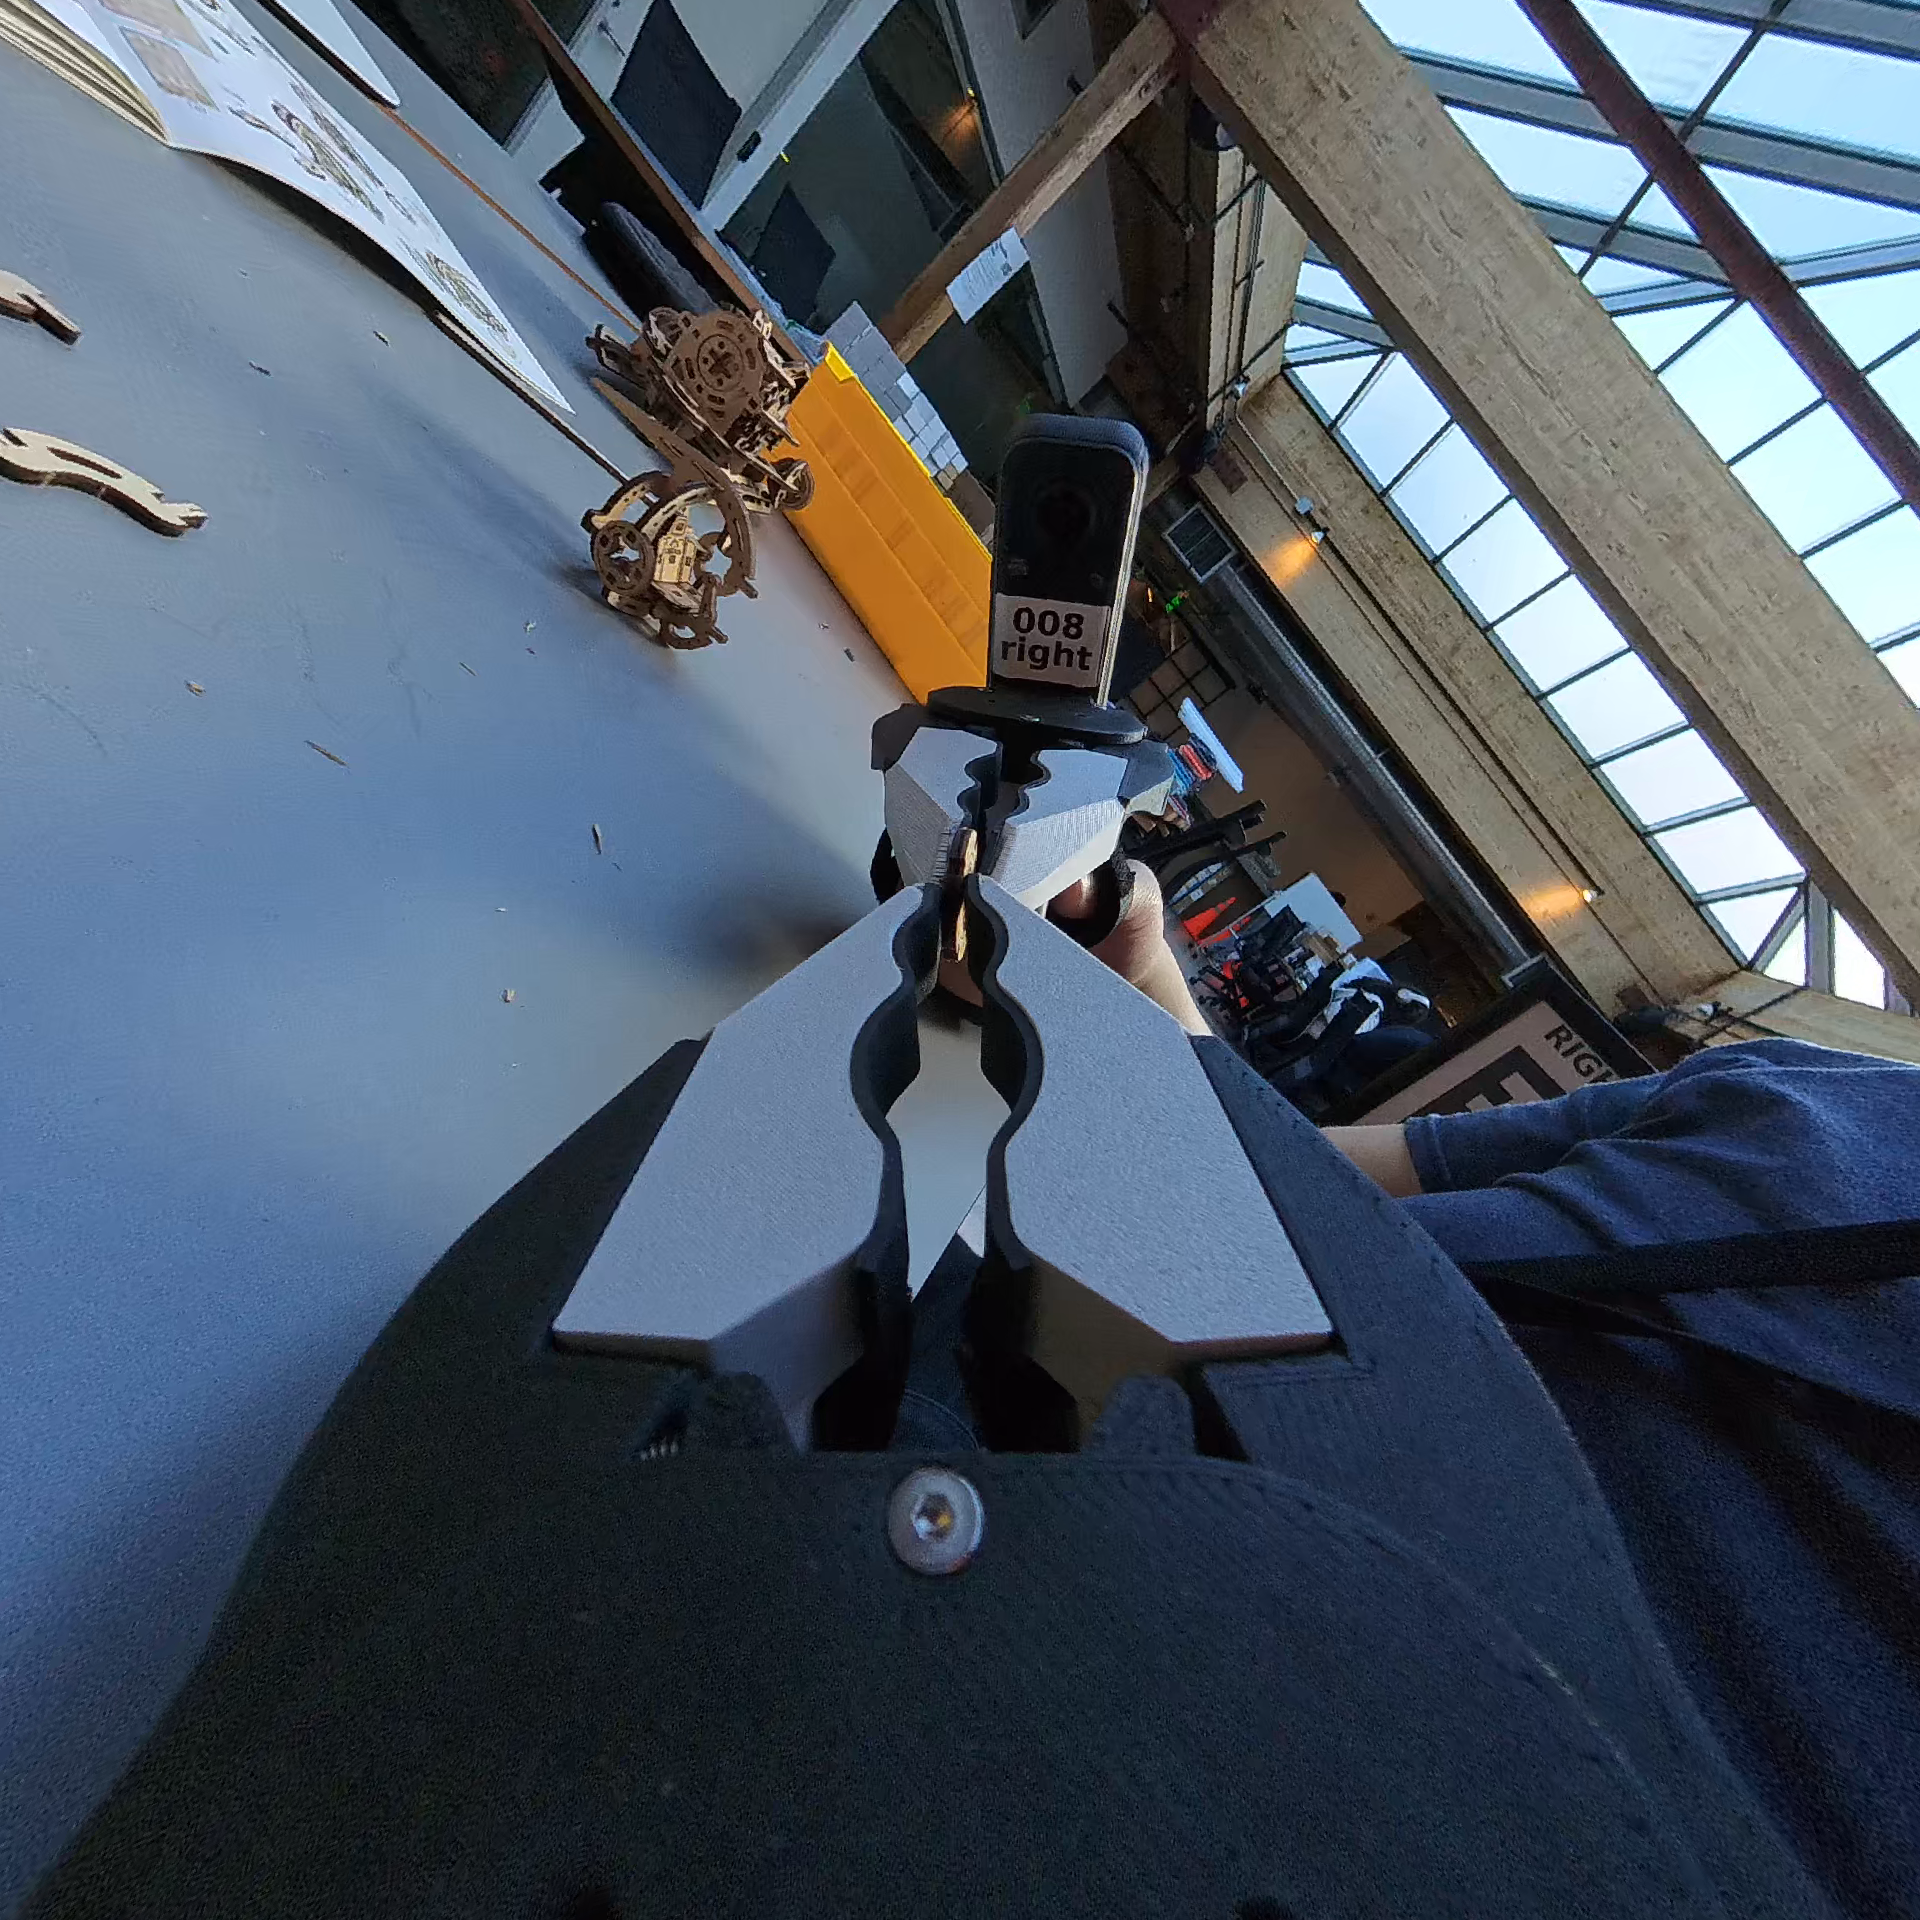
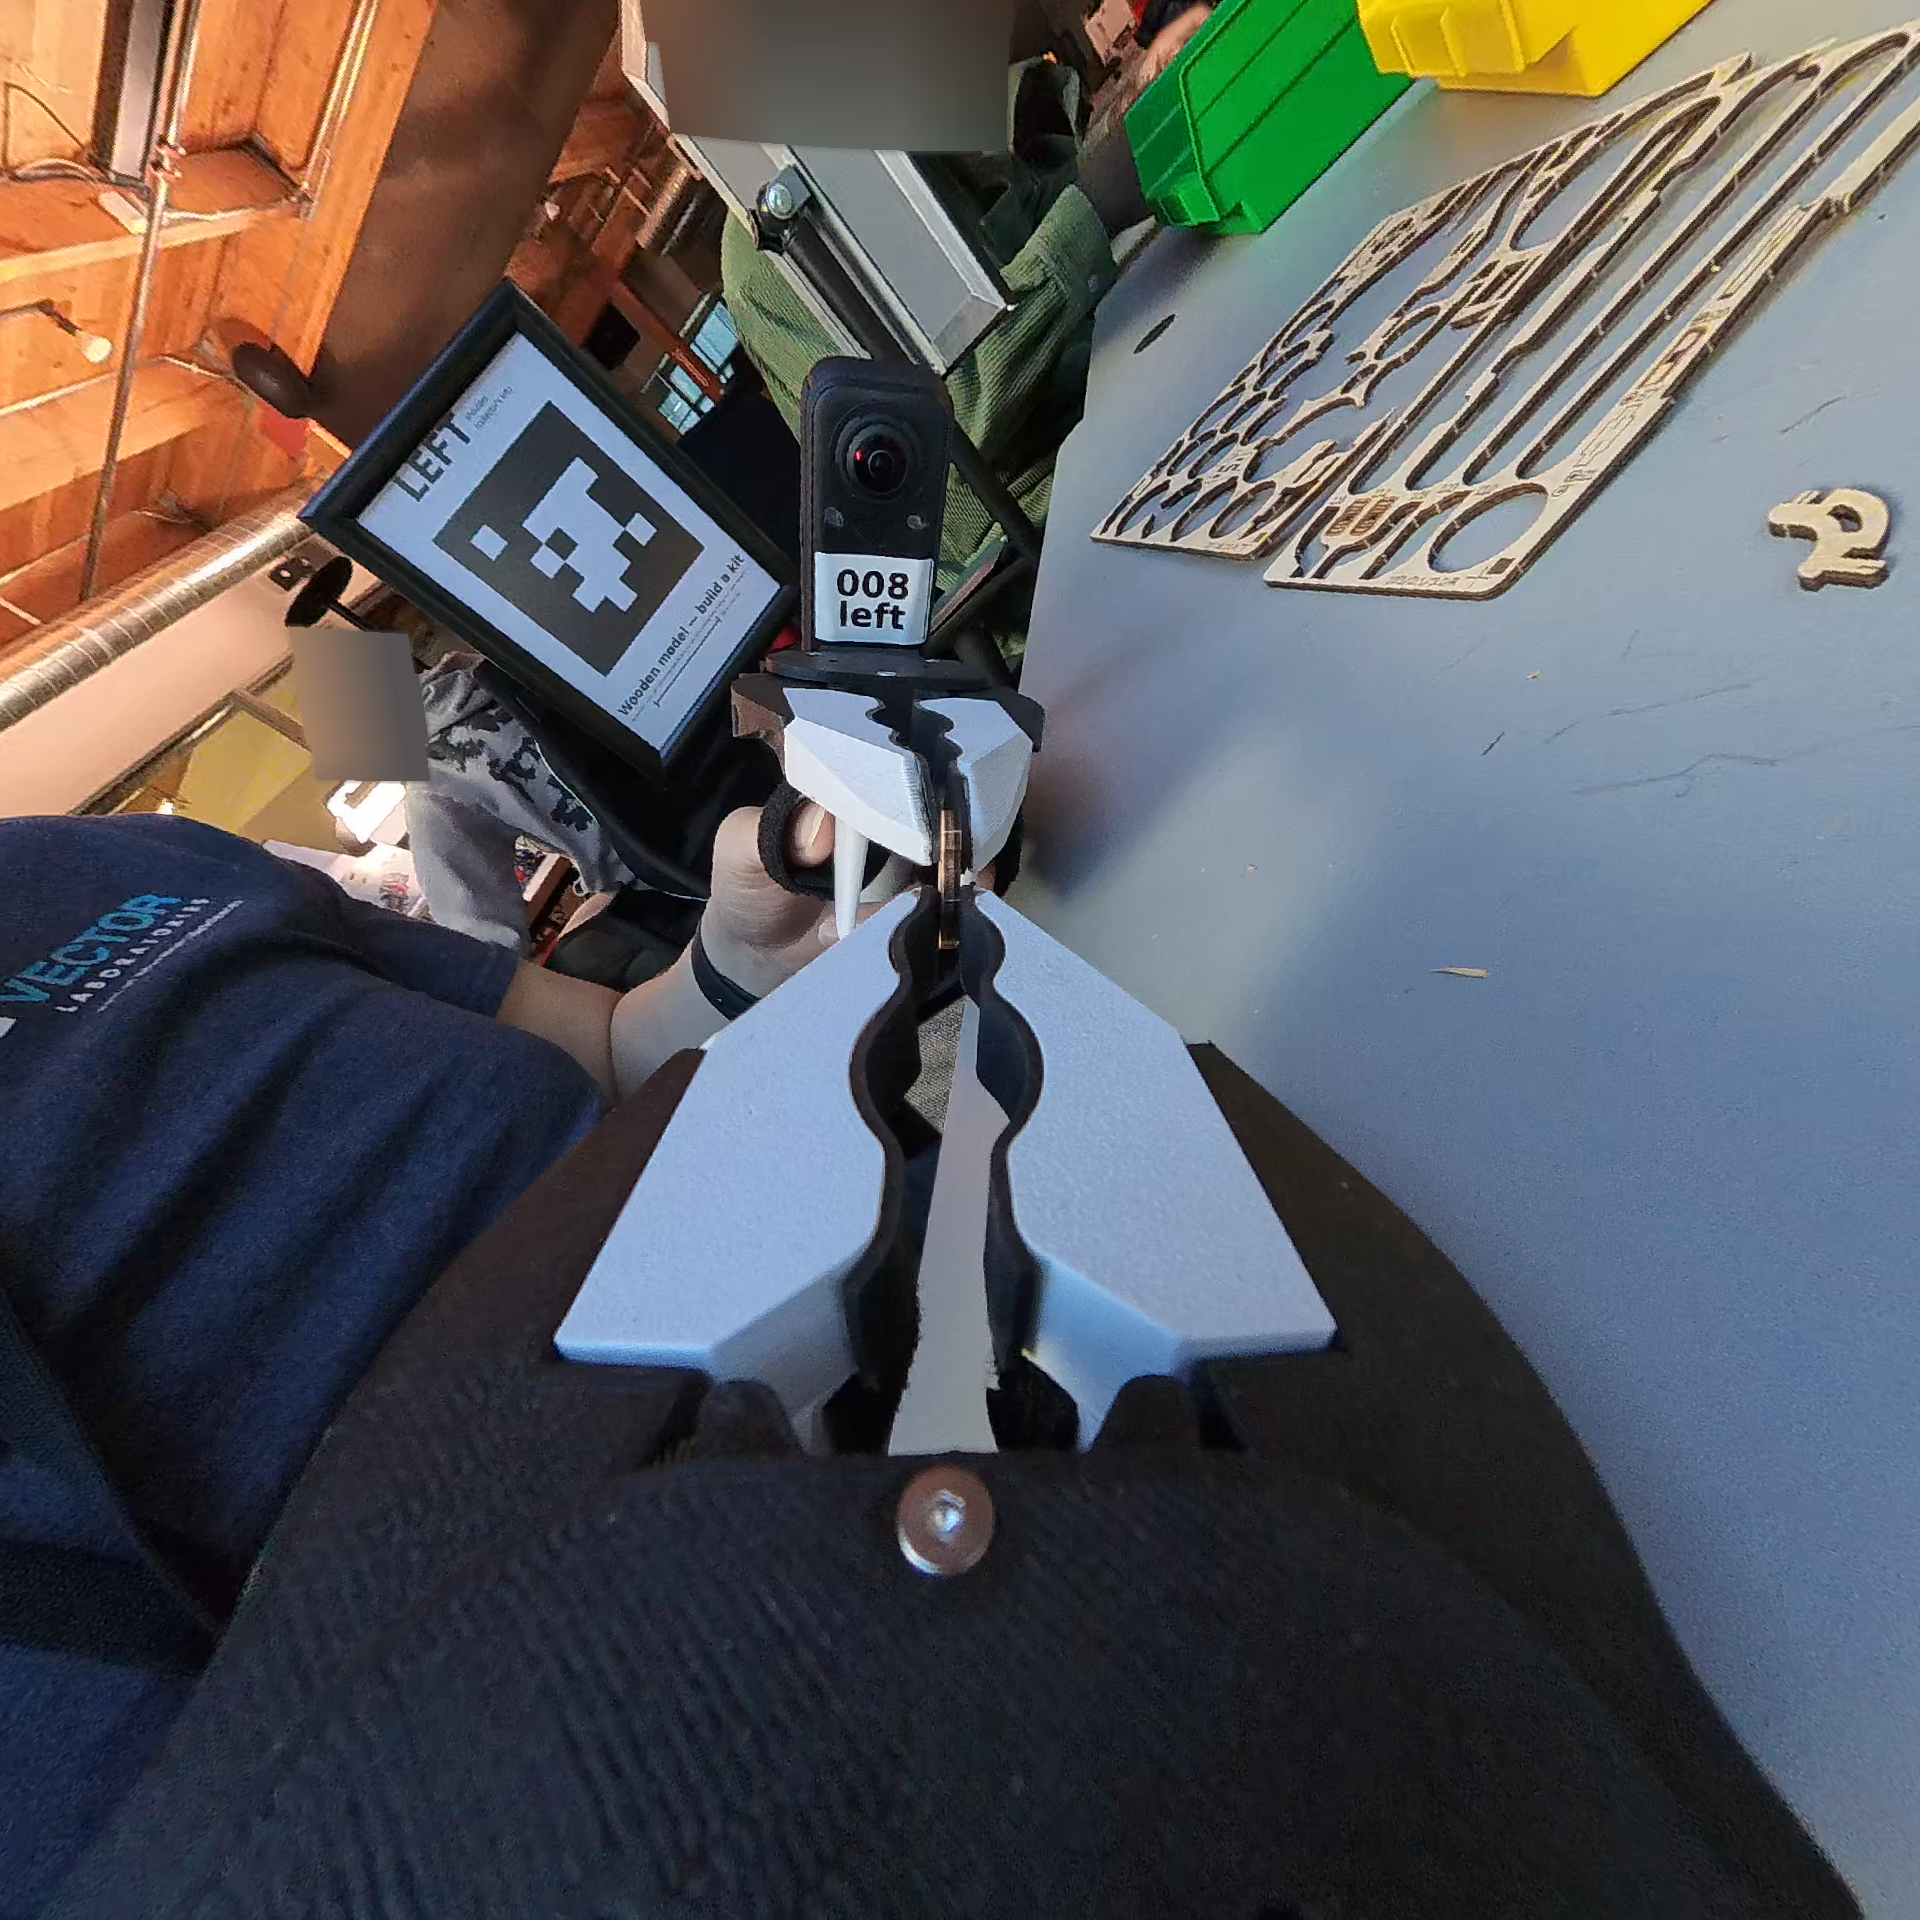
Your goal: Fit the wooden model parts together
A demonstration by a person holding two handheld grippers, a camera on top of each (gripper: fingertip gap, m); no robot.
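Note:
My left gripper and my right gripper meet tip to tip above the grey table's edge. A thin, flat wooden part shows edge-on where the tips meet, also in the right wrist view. Both grippers are shut on it; I cannot tell whether it is one piece or two pressed together. The right gripper faces me in the left wrist view, and the left gripper faces me in the right wrist view. A partly built wooden model stands on the table.
Two loose curved wooden parts and an open instruction booklet lie on the table. A yellow bin stands behind the model. Punched-out wooden sheets, a small wooden piece, a green bin and a framed marker sign show in the right wrist view.

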